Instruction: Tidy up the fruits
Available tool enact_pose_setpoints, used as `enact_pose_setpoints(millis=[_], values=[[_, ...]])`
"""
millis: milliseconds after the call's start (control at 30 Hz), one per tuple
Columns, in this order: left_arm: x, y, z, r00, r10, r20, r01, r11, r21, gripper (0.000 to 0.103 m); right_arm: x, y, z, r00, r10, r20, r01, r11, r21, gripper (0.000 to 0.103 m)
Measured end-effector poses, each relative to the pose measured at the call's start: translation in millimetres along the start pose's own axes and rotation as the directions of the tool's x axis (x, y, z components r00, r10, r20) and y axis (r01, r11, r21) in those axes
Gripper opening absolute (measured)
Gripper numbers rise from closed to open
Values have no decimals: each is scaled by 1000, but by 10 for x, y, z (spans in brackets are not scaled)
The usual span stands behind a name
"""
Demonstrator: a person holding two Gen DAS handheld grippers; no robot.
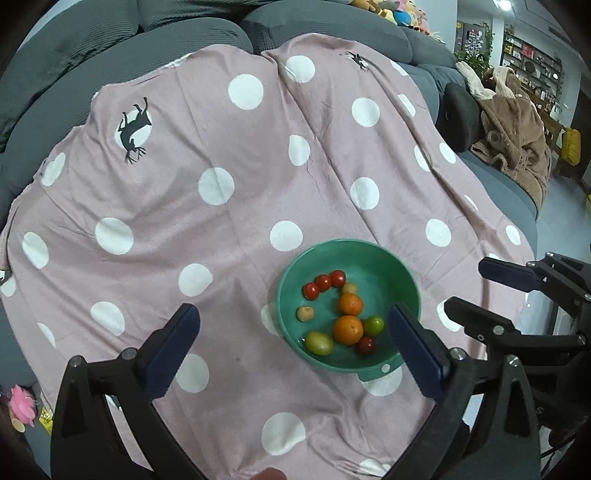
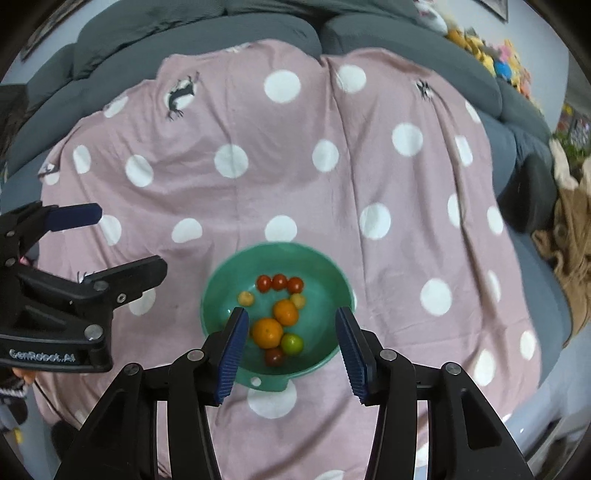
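A green bowl stands on the pink dotted cloth. In it lie two oranges, three red cherry tomatoes, a green tomato, a dark red one and a few yellowish ones. My left gripper hangs above the bowl's left side, wide open and holding nothing. My right gripper hovers over the bowl's near half, open, with nothing between its pads.
The cloth drapes over a grey sofa, with folds running front to back. A brown robe lies at the right. Plush toys sit along the sofa back. The floor shows past the cloth's right edge.
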State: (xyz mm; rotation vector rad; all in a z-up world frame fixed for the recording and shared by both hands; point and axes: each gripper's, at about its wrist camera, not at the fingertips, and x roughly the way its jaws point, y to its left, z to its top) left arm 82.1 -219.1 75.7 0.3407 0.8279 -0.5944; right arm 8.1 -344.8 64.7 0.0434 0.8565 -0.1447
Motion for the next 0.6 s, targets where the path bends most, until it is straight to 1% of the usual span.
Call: enact_pose_setpoints(millis=[67, 133, 300, 600], values=[[-41, 8, 20, 999, 31, 8, -31, 999, -7, 102, -93, 18, 47, 1000, 4, 5, -4, 1000, -9, 49], [-77, 5, 24, 999, 46, 8, -46, 999, -7, 102, -156, 49, 80, 1000, 1, 13, -1, 1000, -21, 49], [-125, -8, 23, 999, 52, -3, -52, 999, -9, 102, -250, 73, 147, 999, -4, 34, 5, 999, -34, 49], [-121, 6, 25, 999, 51, -11, -52, 999, -11, 102, -275, 68, 149, 999, -9, 32, 10, 1000, -19, 49]])
